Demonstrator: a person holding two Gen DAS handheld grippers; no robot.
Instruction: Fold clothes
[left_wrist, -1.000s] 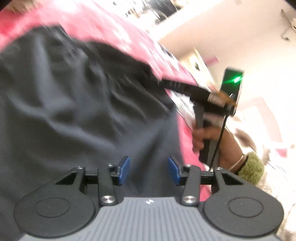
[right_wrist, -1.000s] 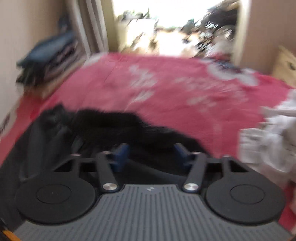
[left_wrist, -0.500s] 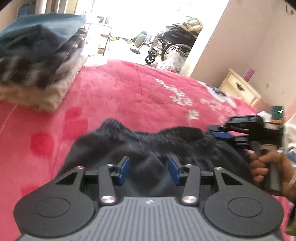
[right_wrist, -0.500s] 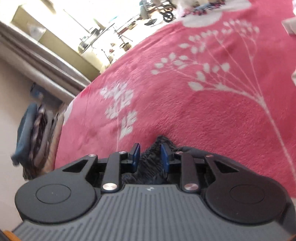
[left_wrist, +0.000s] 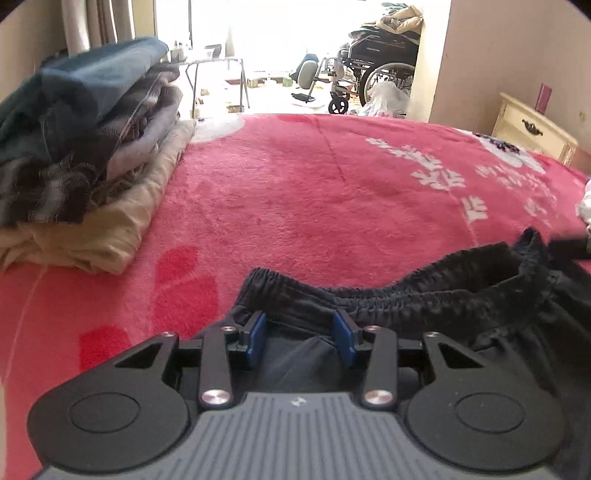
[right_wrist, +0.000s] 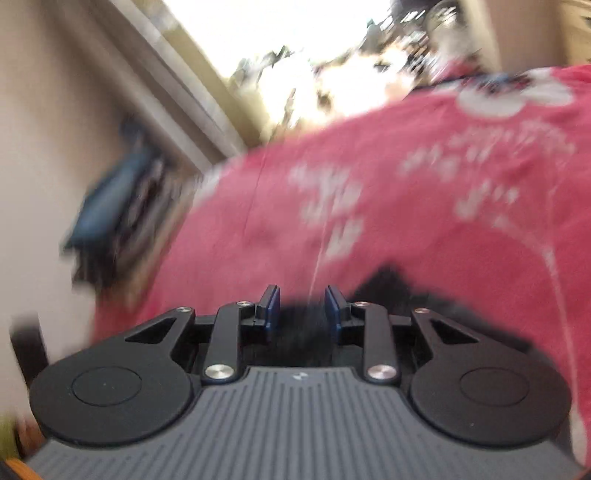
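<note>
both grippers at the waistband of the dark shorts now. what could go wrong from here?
1. The left gripper is open, its pads astride the black shorts just behind the waistband; closing now may pinch a loose fold, not the band.
2. The right gripper also looks open, and its view is motion-blurred, so its hold is uncertain.
3. The folded stack sits close on the red blanket; a wide swing might topple it.

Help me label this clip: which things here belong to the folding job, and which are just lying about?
Part of the job:
black shorts
left gripper, open
right gripper, open
red blanket, the work surface
folded stack

Lying about:
wheelchair
cream nightstand
folding table
</note>
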